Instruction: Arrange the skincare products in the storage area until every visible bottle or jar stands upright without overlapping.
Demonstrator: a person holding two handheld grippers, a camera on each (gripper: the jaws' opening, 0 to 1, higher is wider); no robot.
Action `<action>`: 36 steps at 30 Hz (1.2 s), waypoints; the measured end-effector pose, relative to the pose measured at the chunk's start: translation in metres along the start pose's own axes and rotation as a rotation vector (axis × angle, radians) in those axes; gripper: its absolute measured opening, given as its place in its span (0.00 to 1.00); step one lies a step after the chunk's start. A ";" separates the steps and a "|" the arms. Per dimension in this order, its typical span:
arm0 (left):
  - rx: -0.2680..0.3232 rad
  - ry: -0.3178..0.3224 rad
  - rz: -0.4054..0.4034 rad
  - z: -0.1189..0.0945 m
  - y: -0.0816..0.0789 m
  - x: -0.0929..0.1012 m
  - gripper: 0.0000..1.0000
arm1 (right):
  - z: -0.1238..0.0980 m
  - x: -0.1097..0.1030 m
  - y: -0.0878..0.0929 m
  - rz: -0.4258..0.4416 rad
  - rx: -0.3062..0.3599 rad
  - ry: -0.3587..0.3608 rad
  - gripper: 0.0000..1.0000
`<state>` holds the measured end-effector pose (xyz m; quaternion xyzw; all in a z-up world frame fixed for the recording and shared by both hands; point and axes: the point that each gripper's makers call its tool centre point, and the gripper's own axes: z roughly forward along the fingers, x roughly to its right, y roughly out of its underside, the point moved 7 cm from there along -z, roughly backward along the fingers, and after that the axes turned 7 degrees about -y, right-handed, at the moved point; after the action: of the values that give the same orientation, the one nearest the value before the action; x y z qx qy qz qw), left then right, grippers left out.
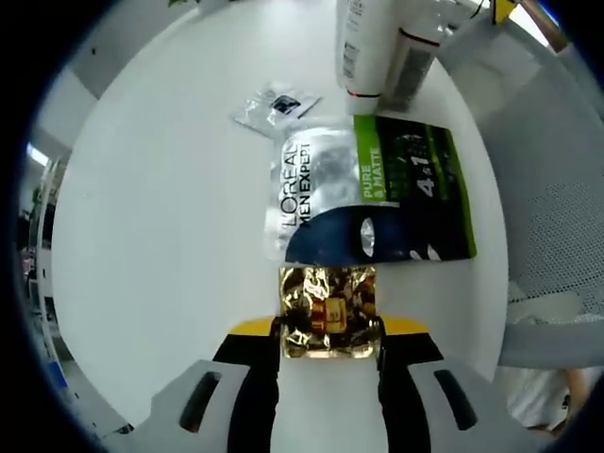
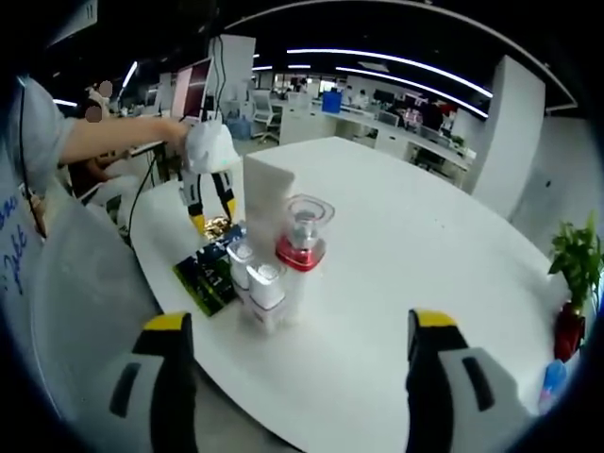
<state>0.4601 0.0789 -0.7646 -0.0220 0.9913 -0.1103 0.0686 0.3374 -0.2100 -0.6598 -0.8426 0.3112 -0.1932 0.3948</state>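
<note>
1. Gold foil sachet (image 1: 328, 311) sits low in the centre of the left gripper view, crinkled and shiny. Your left gripper (image 1: 328, 351) has its jaws closed onto the sachet's two side edges.
2. Judging by the wrinkles, the sachet is light, soft and slippery. It will likely flop, so grip it by a sealed edge.
3. Just above it lies a flat L'Oreal Men Expert pouch (image 1: 368, 200), silver, green and dark blue, on the white table (image 1: 160, 236). A small clear sachet (image 1: 274, 107) lies at upper centre.
4. White bottles (image 1: 366, 47) stand at the top of that view, beyond the pouch.
5. In the right gripper view, your right gripper (image 2: 300, 377) hangs wide open and empty at the bottom of the frame, well apart from everything.
6. At that view's centre, a red-collared pump bottle (image 2: 302, 247) stands upright among the white bottles, probably stiffer and heavier.
</note>
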 end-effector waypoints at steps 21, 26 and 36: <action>0.093 -0.070 -0.078 -0.020 -0.008 0.008 0.48 | 0.003 -0.002 -0.006 -0.002 0.030 -0.016 0.97; 0.123 -0.098 -0.106 -0.030 -0.011 0.011 0.50 | 0.001 -0.004 -0.010 0.009 0.060 -0.024 1.00; 0.160 -0.142 -0.170 -0.041 -0.010 0.020 0.51 | -0.002 -0.002 -0.012 0.033 0.078 -0.001 1.00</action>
<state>0.4344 0.0768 -0.7257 -0.1083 0.9664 -0.1928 0.1307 0.3390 -0.2042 -0.6491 -0.8215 0.3170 -0.1982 0.4306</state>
